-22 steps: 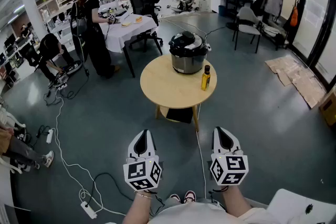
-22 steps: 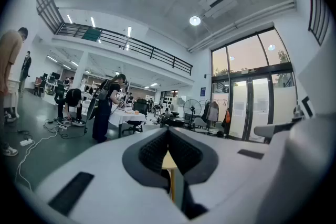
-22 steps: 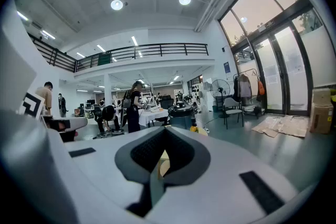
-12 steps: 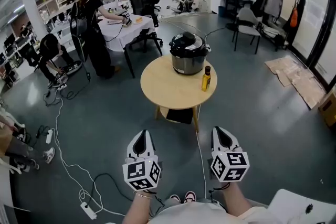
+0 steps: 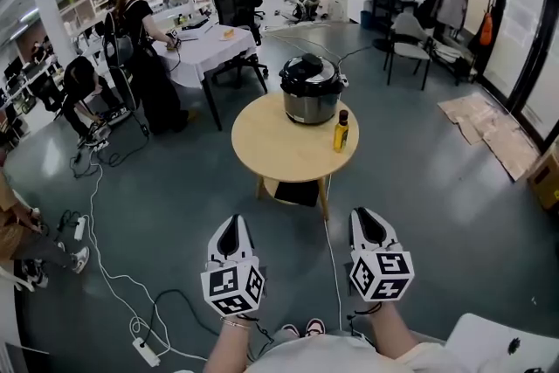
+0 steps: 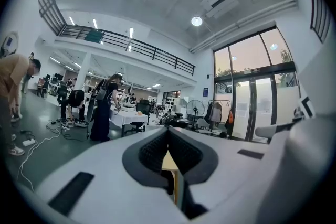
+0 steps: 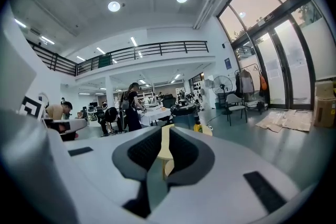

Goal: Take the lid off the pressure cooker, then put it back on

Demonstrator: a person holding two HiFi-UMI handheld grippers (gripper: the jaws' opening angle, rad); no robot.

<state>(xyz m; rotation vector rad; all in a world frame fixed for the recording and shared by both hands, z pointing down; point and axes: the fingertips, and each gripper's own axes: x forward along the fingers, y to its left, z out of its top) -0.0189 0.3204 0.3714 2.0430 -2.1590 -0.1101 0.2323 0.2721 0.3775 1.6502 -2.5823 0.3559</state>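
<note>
**Left gripper (image 5: 234, 227) and right gripper (image 5: 367, 218) clenched on nothing, pressure cooker (image 5: 312, 96) well ahead**

Both pairs of jaws pinched together and empty, held low near the body, well apart from the work. Cooker standing on the far part of the round table (image 5: 266, 144), lid (image 5: 310, 70) seated on top, yellow bottle (image 5: 341, 131) just beside it on the right. Step in hand, most likely: closing in on the table. Best done by stepping up square to it, minding the white cable (image 5: 333, 258) on the floor. Spread the jaws before arrival. Come at the lid's top handle from above, clear of the bottle.
</note>
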